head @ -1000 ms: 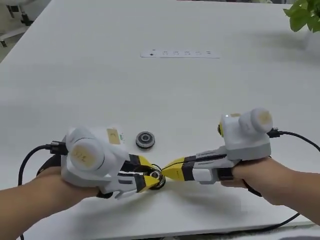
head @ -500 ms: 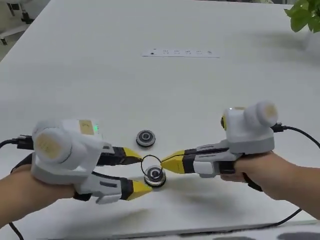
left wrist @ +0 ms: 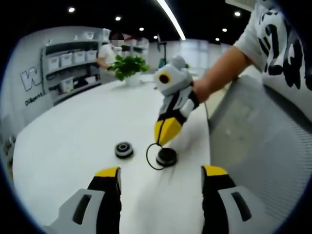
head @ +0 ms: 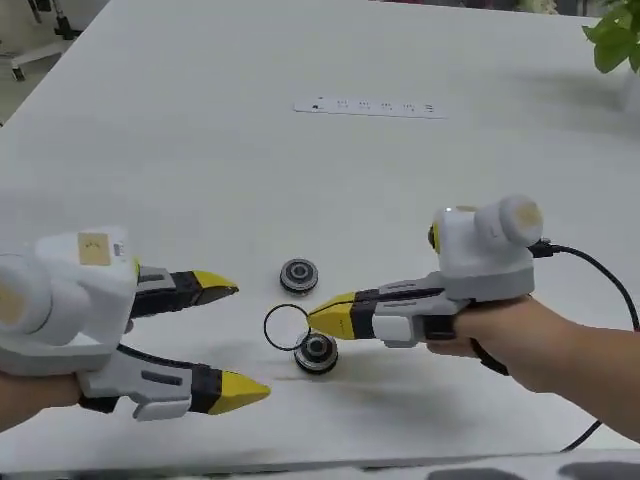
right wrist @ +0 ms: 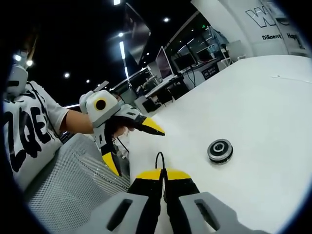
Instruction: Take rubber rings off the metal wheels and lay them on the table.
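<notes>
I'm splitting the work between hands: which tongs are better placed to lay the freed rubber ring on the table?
Right. The right tongs are shut on the rubber ring, beside a metal wheel on the table; the left tongs are open, holding nothing.

Counter (head: pixel 200 150): white, matte, broad; its front edge runs along the bottom of the head view.
Far metal wheel (head: pixel 298 274): lies flat near the front middle; dark outer band, bright hub.
Near metal wheel (head: pixel 316 352): lies flat, closer to the front edge, near the far one but not touching it.
Power strip (head: pixel 370 106): white, flat, well behind both wheels, long side across the counter.
Potted plant (head: pixel 615 40): far right corner, green leaves.
</notes>
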Available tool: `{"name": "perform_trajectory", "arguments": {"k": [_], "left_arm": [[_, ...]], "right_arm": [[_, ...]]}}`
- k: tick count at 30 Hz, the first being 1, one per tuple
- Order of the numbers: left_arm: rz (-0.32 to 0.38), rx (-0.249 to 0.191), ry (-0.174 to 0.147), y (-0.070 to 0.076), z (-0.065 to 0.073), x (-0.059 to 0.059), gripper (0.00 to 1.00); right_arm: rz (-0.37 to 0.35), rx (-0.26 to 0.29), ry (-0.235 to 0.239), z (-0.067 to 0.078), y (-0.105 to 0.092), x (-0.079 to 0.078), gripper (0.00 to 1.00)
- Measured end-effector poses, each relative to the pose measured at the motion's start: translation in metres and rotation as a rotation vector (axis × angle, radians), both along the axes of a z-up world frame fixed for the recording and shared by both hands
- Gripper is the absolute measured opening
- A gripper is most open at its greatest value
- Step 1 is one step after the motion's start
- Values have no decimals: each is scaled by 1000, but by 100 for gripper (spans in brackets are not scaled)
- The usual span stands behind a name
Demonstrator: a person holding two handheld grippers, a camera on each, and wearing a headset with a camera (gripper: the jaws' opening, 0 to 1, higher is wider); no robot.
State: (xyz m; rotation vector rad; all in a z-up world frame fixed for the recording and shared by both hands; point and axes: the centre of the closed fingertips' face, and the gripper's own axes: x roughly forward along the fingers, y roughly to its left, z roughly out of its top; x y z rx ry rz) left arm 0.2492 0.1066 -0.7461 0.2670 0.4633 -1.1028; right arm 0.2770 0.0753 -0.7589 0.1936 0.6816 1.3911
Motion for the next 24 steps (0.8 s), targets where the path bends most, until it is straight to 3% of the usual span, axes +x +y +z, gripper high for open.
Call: {"name": "perform_trajectory", "arguments": {"k": [7,10,20,24], "left_arm": [[25,5,2,10,-3,-2,72],[28,19,-16,13,-4,0,72],[34,24,-5,15,-11,4,72],[27,27,-1,11,-13,5,72]], "right_arm": [[42,-35,-19,-13,19,-4,0],[51,-63,-39,-20,23,-3,0],[74,-113,-103,-30,25,-1,0],[64,-114,-108,-28,24,1,7]]}}
